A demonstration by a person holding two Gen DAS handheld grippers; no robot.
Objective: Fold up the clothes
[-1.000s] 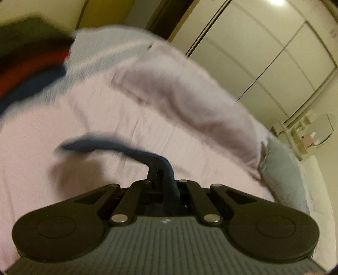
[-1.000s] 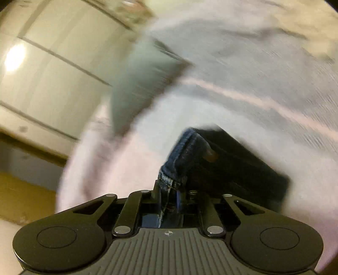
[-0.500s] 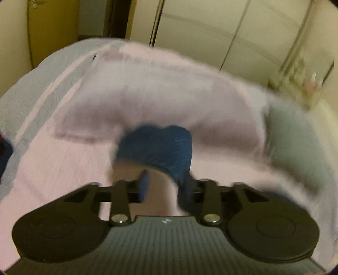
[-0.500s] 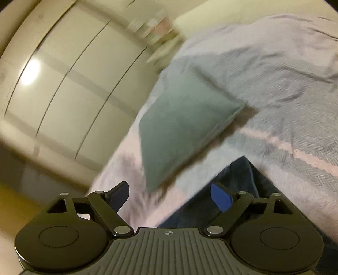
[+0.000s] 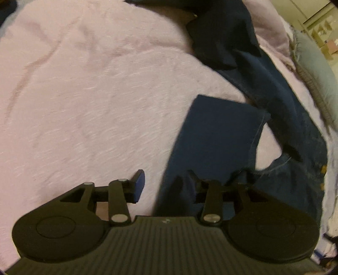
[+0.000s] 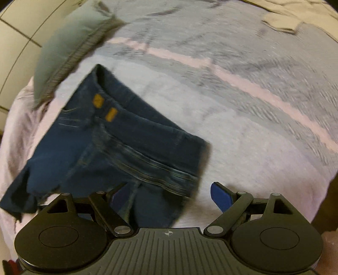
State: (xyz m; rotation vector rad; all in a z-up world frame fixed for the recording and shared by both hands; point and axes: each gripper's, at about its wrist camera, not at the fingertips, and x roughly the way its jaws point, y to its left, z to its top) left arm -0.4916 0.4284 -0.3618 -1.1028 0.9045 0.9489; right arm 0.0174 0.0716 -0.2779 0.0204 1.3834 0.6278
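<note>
Dark blue jeans [image 5: 215, 135] lie crumpled on the pink blanket [image 5: 84, 95]; one leg runs down to my left gripper [image 5: 164, 186]. Its jaws are opening: the left pad [image 5: 138, 184] stands free, and the leg's cloth lies loose over the right finger without being pinched. In the right wrist view the jeans [image 6: 118, 143] show their waistband and orange tags. My right gripper [image 6: 169, 196] stands wide open just above the denim, with the cloth's edge between its fingers but not touched by the blue pads [image 6: 219, 196].
A grey-green pillow [image 6: 69, 48] lies past the jeans, also at the right edge of the left wrist view as the pillow [image 5: 316, 59]. A grey blanket with a pink stripe [image 6: 243, 105] covers the bed's right part. A beige cloth [image 6: 295, 19] lies far back.
Both grippers were shut on the jeans a second ago. They have opened and tipped down toward the bed, and the jeans have dropped onto the blanket.
</note>
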